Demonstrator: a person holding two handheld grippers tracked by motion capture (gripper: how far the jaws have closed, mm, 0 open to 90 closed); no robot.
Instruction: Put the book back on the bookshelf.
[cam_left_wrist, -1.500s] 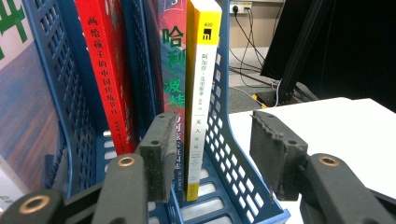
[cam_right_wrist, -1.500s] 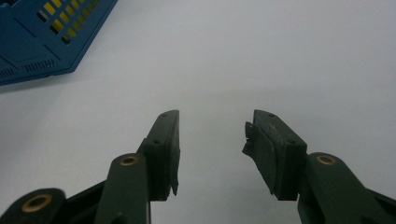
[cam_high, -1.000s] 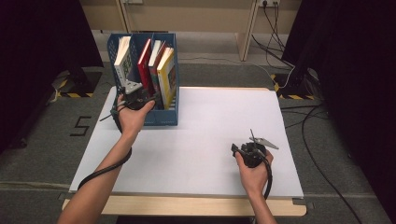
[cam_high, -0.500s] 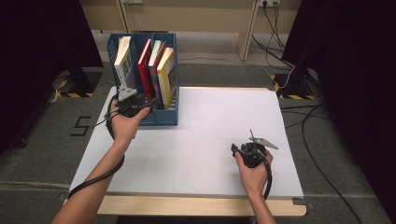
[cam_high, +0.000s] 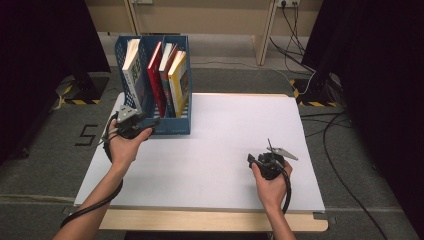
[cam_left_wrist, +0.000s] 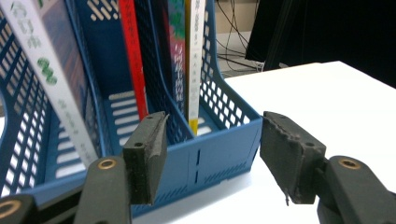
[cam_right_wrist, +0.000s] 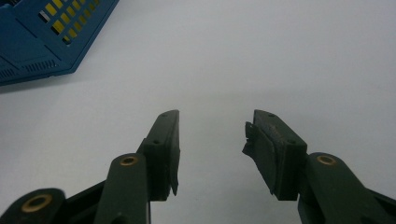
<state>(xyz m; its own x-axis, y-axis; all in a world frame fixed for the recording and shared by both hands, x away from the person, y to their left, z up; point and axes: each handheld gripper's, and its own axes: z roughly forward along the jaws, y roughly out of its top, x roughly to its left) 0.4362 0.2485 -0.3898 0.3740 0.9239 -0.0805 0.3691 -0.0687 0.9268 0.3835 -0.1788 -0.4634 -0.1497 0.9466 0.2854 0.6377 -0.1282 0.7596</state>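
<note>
Left claw (cam_left_wrist: 212, 154) wide, opening, empty at blue rack (cam_left_wrist: 219, 154) | red book (cam_high: 156, 80) | right claw (cam_right_wrist: 212, 154) wide, empty

A blue perforated plastic file rack (cam_high: 172, 125) stands upright at the white table's far left corner, its low open front facing the person. Four books stand in its slots: a white-spined book (cam_high: 131, 67) leaning at left, a red one (cam_high: 155, 75), a dark one (cam_high: 166, 60), and a yellow one (cam_high: 179, 80).
</note>
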